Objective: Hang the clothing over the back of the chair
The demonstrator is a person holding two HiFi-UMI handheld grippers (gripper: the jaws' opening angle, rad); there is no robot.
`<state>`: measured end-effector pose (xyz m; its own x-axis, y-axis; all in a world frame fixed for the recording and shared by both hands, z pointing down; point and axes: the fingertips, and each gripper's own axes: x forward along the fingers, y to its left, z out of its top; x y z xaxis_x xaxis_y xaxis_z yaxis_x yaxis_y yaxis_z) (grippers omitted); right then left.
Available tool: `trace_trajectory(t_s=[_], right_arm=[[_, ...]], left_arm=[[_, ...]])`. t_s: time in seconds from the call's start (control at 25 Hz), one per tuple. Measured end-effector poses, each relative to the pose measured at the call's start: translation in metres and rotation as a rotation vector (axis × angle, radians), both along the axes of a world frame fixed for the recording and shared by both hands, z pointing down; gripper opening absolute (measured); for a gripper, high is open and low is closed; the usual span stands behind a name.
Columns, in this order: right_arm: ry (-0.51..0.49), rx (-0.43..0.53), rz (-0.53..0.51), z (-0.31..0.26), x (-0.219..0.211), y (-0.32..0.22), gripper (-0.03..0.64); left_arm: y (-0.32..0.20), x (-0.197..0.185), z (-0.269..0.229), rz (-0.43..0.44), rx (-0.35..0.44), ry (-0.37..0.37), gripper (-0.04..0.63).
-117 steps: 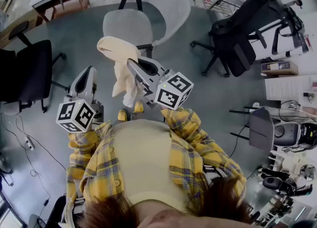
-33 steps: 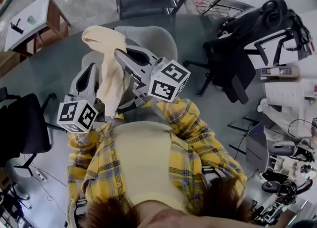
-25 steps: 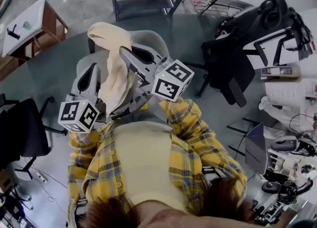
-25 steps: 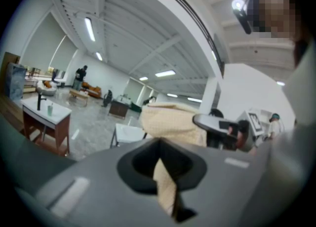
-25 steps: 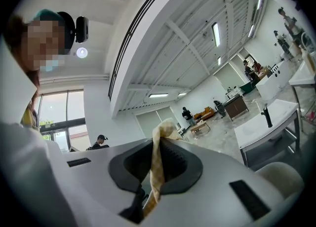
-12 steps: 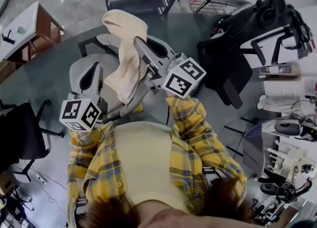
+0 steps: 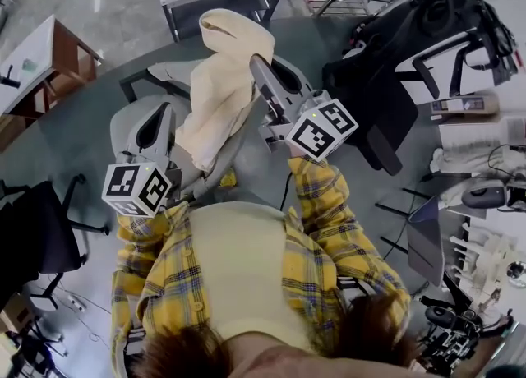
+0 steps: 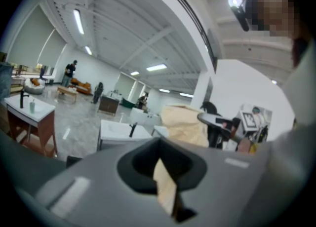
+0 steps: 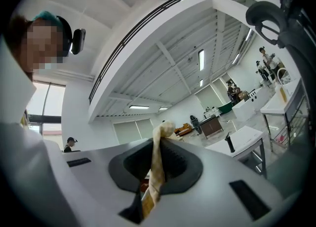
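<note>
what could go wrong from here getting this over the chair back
1. The right gripper and left gripper each pinch only a thin fold of the cream garment, so it may slip from the fingers.
2. The garment hangs bunched between them; laid like that on the grey chair, it could drape unevenly and slide off.
</note>
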<state>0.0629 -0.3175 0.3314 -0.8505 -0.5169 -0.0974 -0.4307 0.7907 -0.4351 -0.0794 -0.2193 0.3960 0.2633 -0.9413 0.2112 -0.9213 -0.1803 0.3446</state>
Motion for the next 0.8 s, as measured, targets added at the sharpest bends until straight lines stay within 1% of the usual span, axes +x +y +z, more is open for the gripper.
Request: trace_trajectory(t_s=[0.28,0.44,0.8], right_arm=[[0.073,0.004,0.123,0.024,0.044,-0.013,0.032],[0.146,0.002,0.199,0.043,0.067,-0.017,0.032],[0.266,-0.032,0.315,0.083,0.1,-0.021,0.032]], left_arm=[[-0.007,0.011,0.006,0.042,-0.026,-0.012,0.005],[-0.012,0.017,0.01,0.069,-0.036,-0.016,0.005],[-0.023,0.031,0.02,0.132,-0.058,-0.026,0.005]])
